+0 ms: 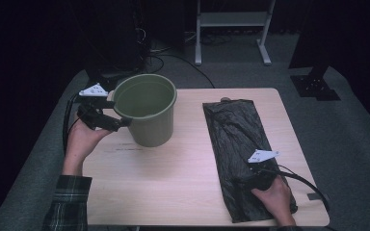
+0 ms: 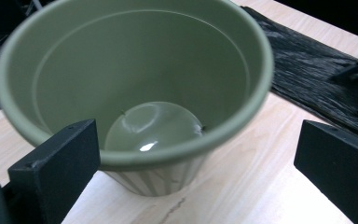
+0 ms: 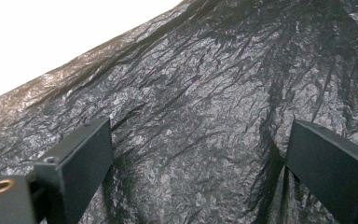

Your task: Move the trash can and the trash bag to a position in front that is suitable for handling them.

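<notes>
The left tool [image 1: 107, 111], jaws apart, sits at the rim of the green bucket [image 1: 147, 115] on the table [image 1: 183, 163]. The right tool [image 1: 256, 174], jaws apart, presses the flat black bin bag [image 1: 236, 130]; it should pinch one layer only.

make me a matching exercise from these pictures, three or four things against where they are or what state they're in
Things:
1. round green plastic bucket
2. crinkled black plastic bag
3. left gripper
4. right gripper

Places or states:
A. open, over the bag
B. standing upright, empty, left part of the wooden table
C. lying flat, right part of the table
D. open, at the bucket's rim

Pairs: 1-B, 2-C, 3-D, 4-A
</notes>
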{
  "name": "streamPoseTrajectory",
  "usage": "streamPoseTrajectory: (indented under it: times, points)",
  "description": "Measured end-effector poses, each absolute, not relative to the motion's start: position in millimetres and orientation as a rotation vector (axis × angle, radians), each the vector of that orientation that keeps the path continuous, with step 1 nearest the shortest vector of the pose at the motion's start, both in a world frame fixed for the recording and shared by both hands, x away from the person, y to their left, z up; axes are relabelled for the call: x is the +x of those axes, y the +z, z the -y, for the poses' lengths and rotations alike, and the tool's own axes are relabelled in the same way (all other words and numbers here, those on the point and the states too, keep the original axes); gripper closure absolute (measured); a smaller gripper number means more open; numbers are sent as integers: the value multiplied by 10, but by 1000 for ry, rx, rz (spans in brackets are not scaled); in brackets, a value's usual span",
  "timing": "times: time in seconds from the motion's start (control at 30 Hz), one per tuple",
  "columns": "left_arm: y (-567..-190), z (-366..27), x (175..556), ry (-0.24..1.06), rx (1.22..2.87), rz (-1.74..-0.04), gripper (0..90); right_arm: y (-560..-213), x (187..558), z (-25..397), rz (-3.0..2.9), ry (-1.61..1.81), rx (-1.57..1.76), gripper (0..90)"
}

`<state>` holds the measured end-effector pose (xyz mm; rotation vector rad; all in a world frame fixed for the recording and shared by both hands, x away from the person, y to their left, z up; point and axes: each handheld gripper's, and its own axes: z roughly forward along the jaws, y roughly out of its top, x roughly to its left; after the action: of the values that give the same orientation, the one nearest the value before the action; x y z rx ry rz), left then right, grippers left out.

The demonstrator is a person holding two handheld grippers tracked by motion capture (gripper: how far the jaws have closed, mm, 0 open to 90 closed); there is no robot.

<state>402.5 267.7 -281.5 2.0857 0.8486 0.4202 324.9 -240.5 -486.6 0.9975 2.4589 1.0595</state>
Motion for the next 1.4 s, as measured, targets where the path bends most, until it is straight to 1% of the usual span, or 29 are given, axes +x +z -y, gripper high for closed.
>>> streamPoseTrajectory:
  times: [0.37,0.77,0.9,1.07,1.4]
  points:
    - [-2831,-2801,4315,444,2096,-913,0,-4867,3250,2405,-2458,1060,996,59]
    - [-2964,-2916,4557,425,2092,-967,0,-4867,3251,2405,-2460,1061,993,59]
    - [-3007,-2906,4605,399,2095,-964,0,-4867,3251,2405,-2460,1060,991,59]
    - [-3020,-2874,4614,419,2101,-973,0,-4867,3251,2405,-2460,1061,991,59]
    - [-3042,-2848,4629,381,2098,-985,0,-4866,3251,2406,-2461,1060,991,59]
